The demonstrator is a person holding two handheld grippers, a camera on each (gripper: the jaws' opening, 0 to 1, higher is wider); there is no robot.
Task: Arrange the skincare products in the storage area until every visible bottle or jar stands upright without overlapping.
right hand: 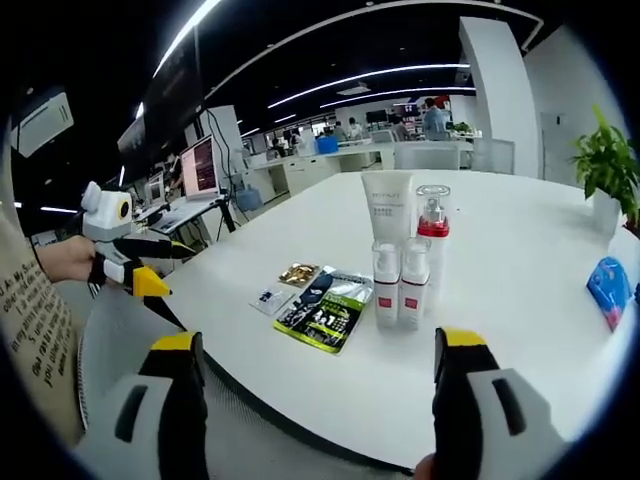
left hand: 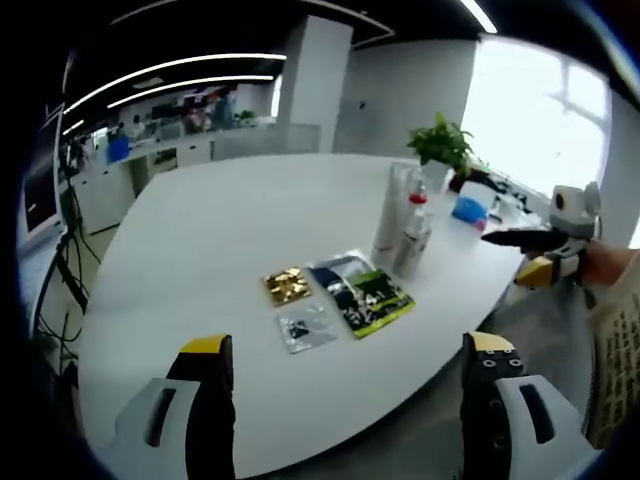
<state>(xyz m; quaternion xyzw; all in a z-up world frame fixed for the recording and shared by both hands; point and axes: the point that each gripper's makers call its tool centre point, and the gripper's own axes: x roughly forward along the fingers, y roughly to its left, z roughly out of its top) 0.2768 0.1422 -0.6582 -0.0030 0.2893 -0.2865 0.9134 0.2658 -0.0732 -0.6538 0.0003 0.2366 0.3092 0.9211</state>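
Skincare bottles stand upright in a tight cluster on the white counter: a tall white tube with print too small to read, a clear bottle with a red collar beside it, and two small white pump bottles with red labels, side by side and touching in front. In the left gripper view the same cluster appears as pale, blurred shapes, and the small pair is hard to separate from the taller ones. Flat sachets lie just beside the bottles: a crinkled gold one, a silvery one, and glossy green-and-dark packets that overlap each other. A blue item near the counter's edge is cut off by the view's border. A leafy potted plant stands farther back. The left tool hovers off the counter's near edge with its yellow-tipped jaws spread wide, holding nothing. The right tool is likewise parted and empty, well apart from the bottles.
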